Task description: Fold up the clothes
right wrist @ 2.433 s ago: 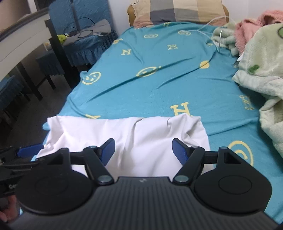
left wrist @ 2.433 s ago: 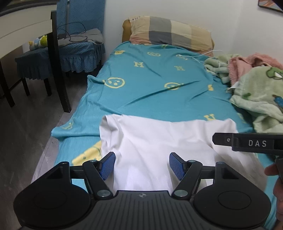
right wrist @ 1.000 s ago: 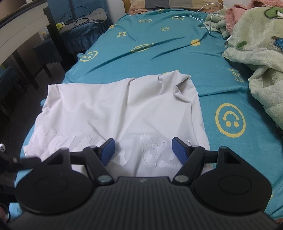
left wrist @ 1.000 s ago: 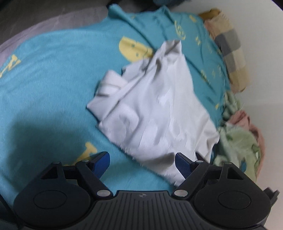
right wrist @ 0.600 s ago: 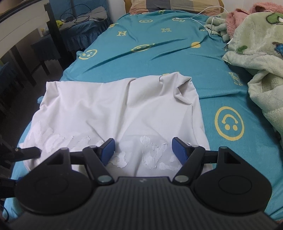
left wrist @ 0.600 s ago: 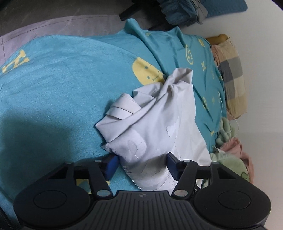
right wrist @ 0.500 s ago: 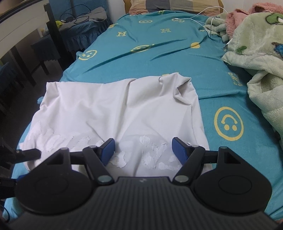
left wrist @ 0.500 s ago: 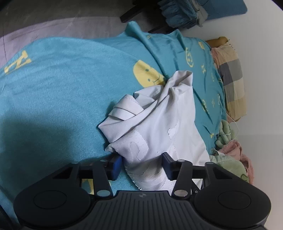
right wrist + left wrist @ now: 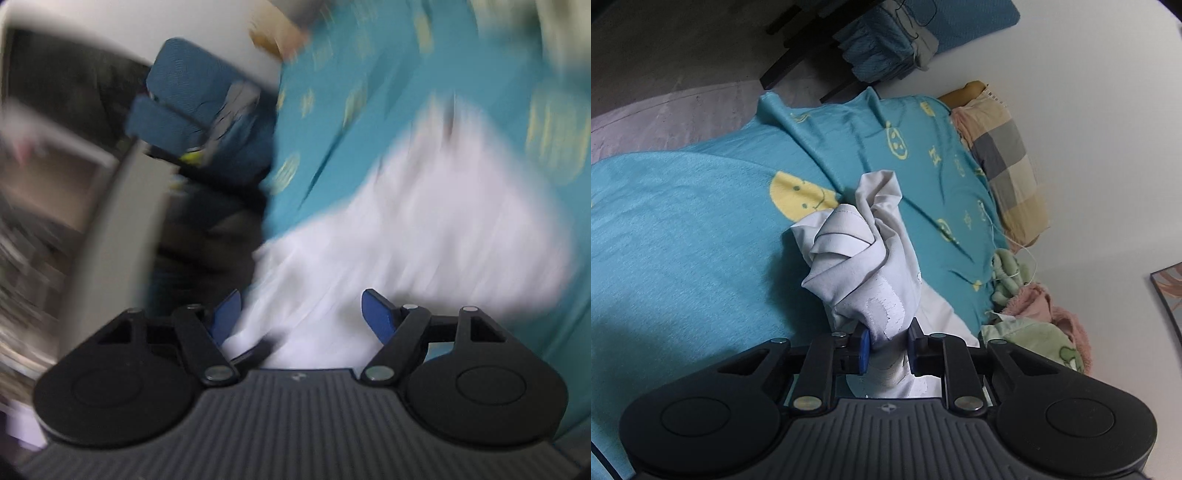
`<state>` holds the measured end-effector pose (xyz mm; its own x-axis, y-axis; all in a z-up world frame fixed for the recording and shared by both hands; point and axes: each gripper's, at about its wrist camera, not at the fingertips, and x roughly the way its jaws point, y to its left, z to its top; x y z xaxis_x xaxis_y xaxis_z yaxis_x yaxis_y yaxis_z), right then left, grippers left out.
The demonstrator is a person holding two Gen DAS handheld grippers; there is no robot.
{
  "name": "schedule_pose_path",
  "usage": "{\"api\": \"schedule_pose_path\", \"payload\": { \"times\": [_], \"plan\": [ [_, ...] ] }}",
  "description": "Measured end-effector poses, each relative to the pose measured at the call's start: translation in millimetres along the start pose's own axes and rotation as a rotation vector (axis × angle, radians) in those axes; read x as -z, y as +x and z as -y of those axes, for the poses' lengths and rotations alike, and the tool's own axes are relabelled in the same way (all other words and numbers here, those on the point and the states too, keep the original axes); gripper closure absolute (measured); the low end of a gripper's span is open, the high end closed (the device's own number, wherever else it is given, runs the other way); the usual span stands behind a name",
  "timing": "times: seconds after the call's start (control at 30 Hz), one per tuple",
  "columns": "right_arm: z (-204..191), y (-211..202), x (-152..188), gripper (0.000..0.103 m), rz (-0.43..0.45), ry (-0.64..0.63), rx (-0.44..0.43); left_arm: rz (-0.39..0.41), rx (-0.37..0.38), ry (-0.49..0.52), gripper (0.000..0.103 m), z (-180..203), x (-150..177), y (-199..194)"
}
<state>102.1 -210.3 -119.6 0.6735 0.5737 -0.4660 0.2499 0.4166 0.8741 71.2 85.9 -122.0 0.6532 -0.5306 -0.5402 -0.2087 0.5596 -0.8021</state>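
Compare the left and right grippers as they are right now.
The left gripper is shut on the white shirt, bunched between its pads; the right gripper stands open with nothing gripped. The left view is sharp, while the right view is smeared by motion blur. Both have blue pads and point at the shirt on the teal bedsheet.

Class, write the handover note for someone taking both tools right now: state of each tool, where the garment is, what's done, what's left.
Left tool: shut on a bunched edge of the white shirt, cloth lifted into folds above the teal bedsheet.
Right tool: open, holding nothing, over the shirt; its view is motion-blurred.
Shirt lies at the near end of the bed, between the chair side and the blankets.
Done: one edge gripped. No finished fold visible.
Left: probably carry that edge across, lay it flat, smooth, then complete the fold.
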Motion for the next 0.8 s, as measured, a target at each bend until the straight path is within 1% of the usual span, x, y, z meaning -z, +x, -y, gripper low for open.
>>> {"api": "schedule_pose_path", "payload": {
  "times": [0.03,0.1,0.13,0.17,0.23,0.33,0.43,0.53,0.6,0.67,0.73,0.77,0.8],
  "plan": [
    [12,9,5,0.027,-0.037,0.095,-0.029,0.001,0.005,0.001,0.083,0,0,-1],
    [32,27,16,0.027,-0.096,0.215,-0.039,0.004,0.017,0.004,0.083,-1,1,-4],
    [39,34,21,0.027,-0.114,0.253,-0.040,0.004,0.026,0.006,0.083,-1,1,-3],
    [44,39,24,0.027,-0.108,0.264,-0.031,0.005,0.034,0.004,0.083,-1,0,-2],
    [52,41,21,0.027,-0.049,0.285,-0.009,0.009,0.043,-0.008,0.083,-2,-4,0],
    [63,28,10,0.027,0.063,0.327,0.005,0.014,0.055,-0.034,0.084,-6,-7,-1],
    [71,11,5,0.027,0.153,0.354,0.050,0.015,0.066,-0.047,0.084,-8,-9,0],
    [79,-6,4,0.027,0.269,0.336,0.146,0.012,0.075,-0.053,0.085,-9,-10,0],
    [85,-16,2,0.027,0.347,0.337,0.177,0.018,0.078,-0.057,0.085,-10,-11,0],
    [86,-18,-1,0.028,0.377,0.329,0.192,0.015,0.083,-0.067,0.085,-11,-12,1],
    [85,-17,-5,0.036,0.391,0.318,0.202,0.015,0.083,-0.063,0.085,-11,-12,2],
    [85,-16,-7,0.049,0.397,0.313,0.207,0.015,0.082,-0.060,0.085,-11,-13,2],
    [84,-16,-9,0.065,0.404,0.308,0.212,0.016,0.079,-0.052,0.085,-10,-12,0]
  ]
}}
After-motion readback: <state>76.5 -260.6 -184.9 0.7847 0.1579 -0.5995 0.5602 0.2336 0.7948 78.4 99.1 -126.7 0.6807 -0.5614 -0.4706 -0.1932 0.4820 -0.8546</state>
